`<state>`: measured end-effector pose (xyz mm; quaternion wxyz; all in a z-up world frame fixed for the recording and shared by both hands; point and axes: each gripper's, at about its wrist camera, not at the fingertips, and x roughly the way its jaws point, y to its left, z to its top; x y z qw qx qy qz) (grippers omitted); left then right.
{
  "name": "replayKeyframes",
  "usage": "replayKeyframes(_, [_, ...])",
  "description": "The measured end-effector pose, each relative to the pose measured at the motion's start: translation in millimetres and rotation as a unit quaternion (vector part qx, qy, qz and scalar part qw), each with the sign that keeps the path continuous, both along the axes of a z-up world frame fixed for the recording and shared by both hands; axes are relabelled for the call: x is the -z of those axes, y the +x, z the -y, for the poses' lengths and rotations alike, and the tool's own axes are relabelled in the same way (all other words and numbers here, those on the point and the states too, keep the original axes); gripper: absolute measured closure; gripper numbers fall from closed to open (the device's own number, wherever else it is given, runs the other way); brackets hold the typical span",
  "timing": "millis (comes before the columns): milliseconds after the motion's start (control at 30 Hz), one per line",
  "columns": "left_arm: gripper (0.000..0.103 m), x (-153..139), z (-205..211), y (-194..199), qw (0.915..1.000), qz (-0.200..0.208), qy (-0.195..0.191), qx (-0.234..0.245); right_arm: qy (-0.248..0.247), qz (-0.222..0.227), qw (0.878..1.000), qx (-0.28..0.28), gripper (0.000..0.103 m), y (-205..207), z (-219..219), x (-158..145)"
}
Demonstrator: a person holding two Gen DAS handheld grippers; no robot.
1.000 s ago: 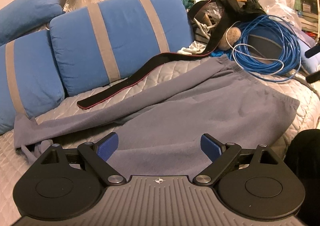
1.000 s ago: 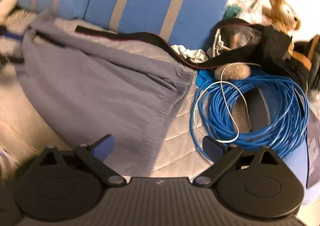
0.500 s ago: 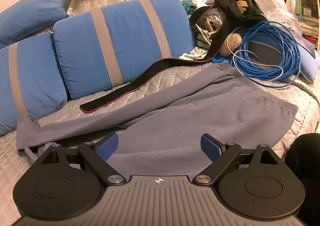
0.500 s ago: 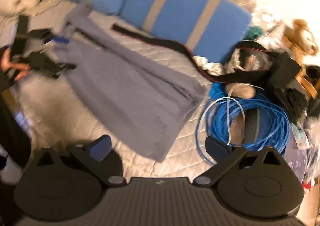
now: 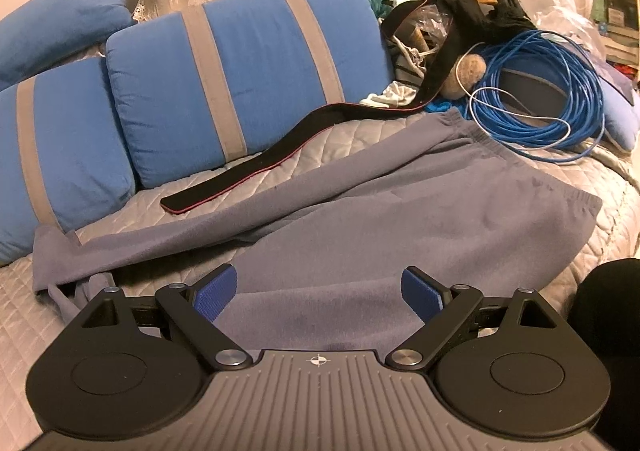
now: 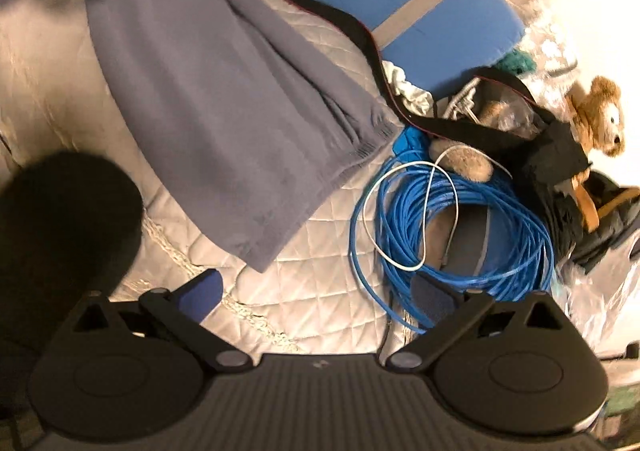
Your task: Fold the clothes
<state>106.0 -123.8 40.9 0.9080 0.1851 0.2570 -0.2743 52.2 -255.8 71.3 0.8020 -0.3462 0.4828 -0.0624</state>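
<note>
Trousers (image 5: 400,207), grey fleece, spread flat along a quilted bed (image 5: 24,315): cuffs far left, elastic waistband far right, just beside a coil of blue cable (image 5: 540,99). Lying behind, at the foot of the blue striped cushions (image 5: 240,75), a black strap (image 5: 288,147).

Left tongs (image 5: 318,291) spread wide, nothing pinched, low over the near leg partway along its length. Right tongs (image 6: 316,293) likewise spread and empty, over bare quilt just short of the near waistband corner (image 6: 260,259), cable close on the right.

Judged: garment laid out, first fold not yet begun; approach-and-grasp step in hand. Next called for: right tongs onto that waistband corner without snagging cable; left tongs pinching the near leg; then folding end over end.
</note>
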Motion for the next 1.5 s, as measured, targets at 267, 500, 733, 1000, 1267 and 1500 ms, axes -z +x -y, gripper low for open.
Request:
replayKeyframes(267, [0.013, 2.0, -0.6, 1.5, 1.0, -0.007, 0.002, -0.003, -0.053, 0.034, 0.993, -0.095, 0.0, -3.8, -5.4, 67.7])
replayKeyframes(500, [0.013, 3.1, -0.8, 1.1, 1.0, -0.008, 0.005, -0.003, -0.166, 0.05, 0.967, -0.188, 0.0, -9.2, -10.2, 133.2])
replayKeyframes(733, [0.013, 4.3, -1.1, 1.0, 0.9999, -0.006, 0.01, -0.007, -0.267, 0.065, 0.929, -0.248, 0.001, -8.7, -10.5, 171.4])
replayKeyframes(1000, [0.013, 6.0, -1.9, -0.3, 0.9998, -0.003, 0.017, -0.009, -0.326, 0.084, 0.907, -0.253, 0.018, -11.0, -6.6, 181.9])
replayKeyframes(1267, [0.013, 9.1, -1.2, -7.3, 0.9988, 0.023, 0.044, -0.001, -0.294, 0.089, 0.922, -0.237, 0.072, -1.1, 3.5, 191.1])
replayKeyframes(1500, [0.013, 18.4, 11.4, -23.9, 0.9911, 0.073, 0.105, 0.036, -0.229, 0.084, 0.942, -0.231, 0.092, 7.9, 6.7, 137.7])
